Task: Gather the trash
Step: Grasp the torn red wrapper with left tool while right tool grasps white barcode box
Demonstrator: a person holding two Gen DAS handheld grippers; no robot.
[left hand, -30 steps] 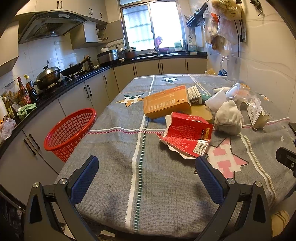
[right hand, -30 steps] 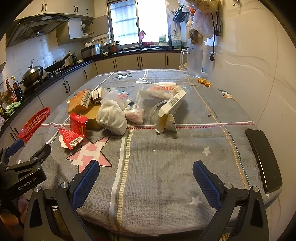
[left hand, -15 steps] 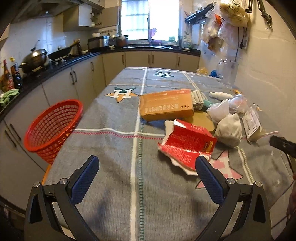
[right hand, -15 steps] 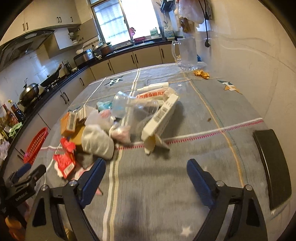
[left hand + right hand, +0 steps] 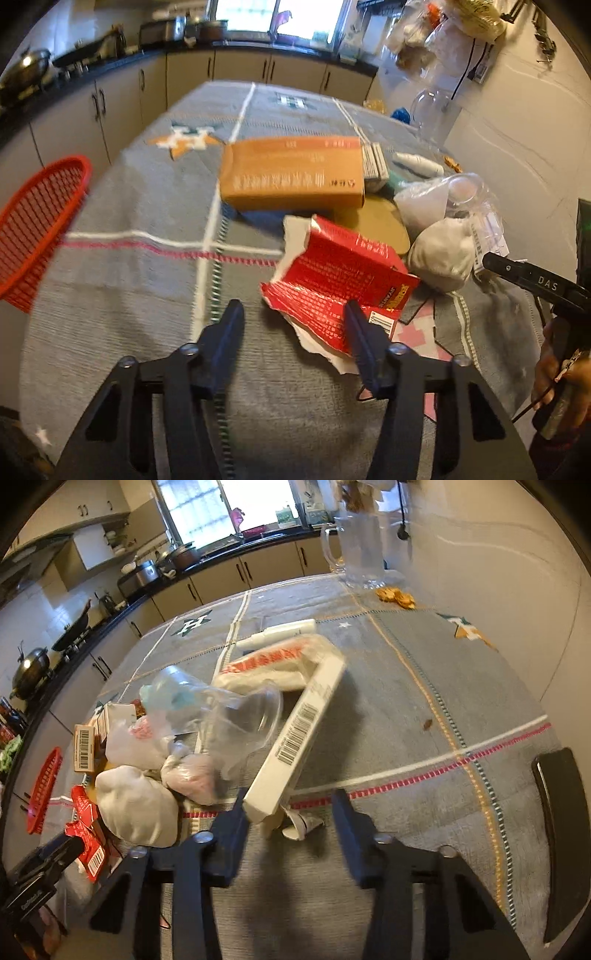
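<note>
Left wrist view: the left gripper [image 5: 293, 317] hovers low over the grey tablecloth [image 5: 140, 295], its jaws just closing yet still released, gripping nothing. Its right pad overlaps the near end of the torn red carton [image 5: 332, 277], which lies flat near the middle of the table. Behind it sits an orange box [image 5: 291, 171]; a red basket [image 5: 33, 229] hangs past the table's left edge. A hand [image 5: 565, 373] holds the other tool at the right edge.

Right wrist view: the right gripper [image 5: 286, 812] is also narrowing, still unclenched. The near end of the long white box [image 5: 295, 738] lies between its pads, contact unclear. A crumpled white bag [image 5: 136, 805] and clear plastic cup [image 5: 240, 723] lie left of it.
</note>
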